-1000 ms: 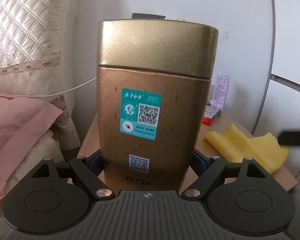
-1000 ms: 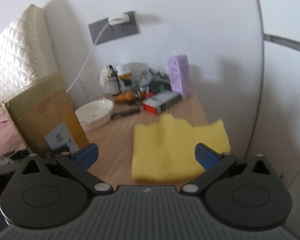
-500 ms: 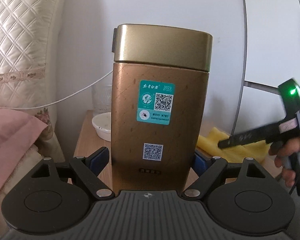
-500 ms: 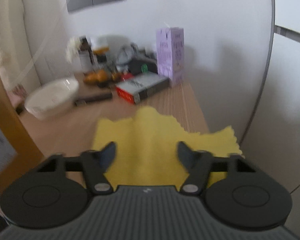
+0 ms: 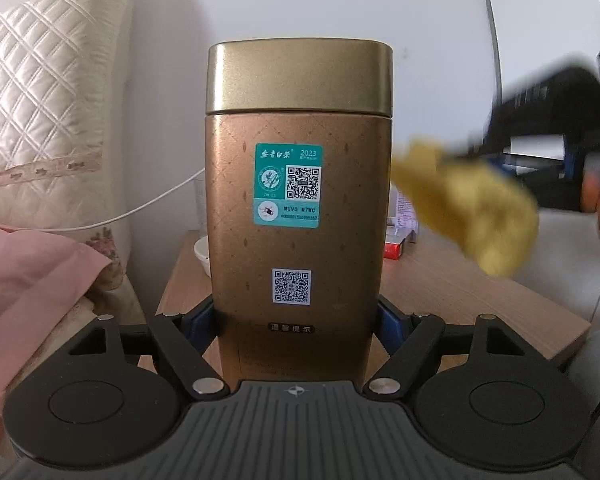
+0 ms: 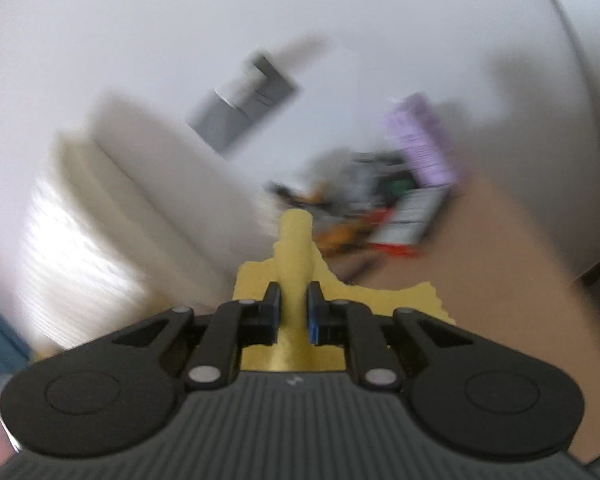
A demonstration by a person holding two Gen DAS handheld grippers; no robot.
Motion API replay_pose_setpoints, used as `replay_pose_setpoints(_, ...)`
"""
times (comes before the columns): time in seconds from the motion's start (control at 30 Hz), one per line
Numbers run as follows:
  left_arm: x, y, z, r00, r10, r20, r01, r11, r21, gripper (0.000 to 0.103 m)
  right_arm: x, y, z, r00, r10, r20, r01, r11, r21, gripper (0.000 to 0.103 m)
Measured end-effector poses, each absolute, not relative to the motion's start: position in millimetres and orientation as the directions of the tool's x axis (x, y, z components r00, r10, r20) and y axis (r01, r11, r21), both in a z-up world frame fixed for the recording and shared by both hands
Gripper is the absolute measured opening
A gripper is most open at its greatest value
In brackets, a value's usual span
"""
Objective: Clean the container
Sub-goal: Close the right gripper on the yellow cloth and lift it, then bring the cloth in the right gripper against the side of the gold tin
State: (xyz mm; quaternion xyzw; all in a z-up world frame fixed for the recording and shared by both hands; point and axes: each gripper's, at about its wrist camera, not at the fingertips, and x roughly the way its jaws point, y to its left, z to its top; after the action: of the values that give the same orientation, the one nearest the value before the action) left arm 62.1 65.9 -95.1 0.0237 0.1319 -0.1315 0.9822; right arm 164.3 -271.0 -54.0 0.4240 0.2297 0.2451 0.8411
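Note:
My left gripper (image 5: 298, 322) is shut on a tall bronze tin container (image 5: 298, 208) with a gold lid and a teal label, held upright above the wooden bedside table (image 5: 460, 292). My right gripper (image 6: 294, 304) is shut on a yellow cloth (image 6: 296, 256), lifted off the table. In the left wrist view the cloth (image 5: 476, 208) hangs, blurred, to the right of the tin, apart from it, with the right gripper's dark body (image 5: 552, 128) behind it.
A white bowl (image 5: 201, 250) and a red-and-white box (image 5: 398, 240) sit behind the tin. A purple carton (image 6: 420, 140) and small clutter stand at the table's back by the wall. A quilted headboard (image 5: 40, 120) and pink bedding (image 5: 28, 288) lie left.
My right gripper closed on the yellow cloth and lifted it off the table toward the tin. The left gripper raised the tin slightly and keeps holding it.

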Motion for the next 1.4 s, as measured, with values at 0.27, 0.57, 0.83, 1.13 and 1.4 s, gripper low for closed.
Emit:
replay_pose_setpoints(0.27,52.3,59.1,-98.5,0.94,-0.226,-0.254,0.254,0.963,0.083,0.081,154.5,-234.7,-86.6,0.713,0.698,-0.065,-0.181,0.273,0.945,0.015)
replay_pose_setpoints(0.57,44.6,60.4,-97.0,0.937,-0.239,-0.256,0.266,0.961,0.079,0.081,156.9,-229.3,-122.9,0.683,0.712,-0.163,-0.072,0.288,0.955,0.016)
replay_pose_setpoints(0.83,60.0,47.4,-95.3,0.951,-0.19,-0.245,0.214,0.974,0.076,0.081,154.2,-231.6,-83.7,0.688,0.725,-0.02,-0.159,0.178,0.971,0.017)
replay_pose_setpoints(1.13,60.2,48.6,-97.8,0.951,-0.199,-0.236,0.225,0.97,0.09,0.081,153.4,-237.9,-135.8,0.668,0.739,-0.083,-0.025,0.133,0.991,0.019)
replay_pose_setpoints(1.4,61.6,51.3,-97.3,0.949,-0.21,-0.237,0.236,0.968,0.087,0.081,152.8,-243.9,-119.3,0.664,0.747,0.01,-0.061,0.042,0.997,0.019)
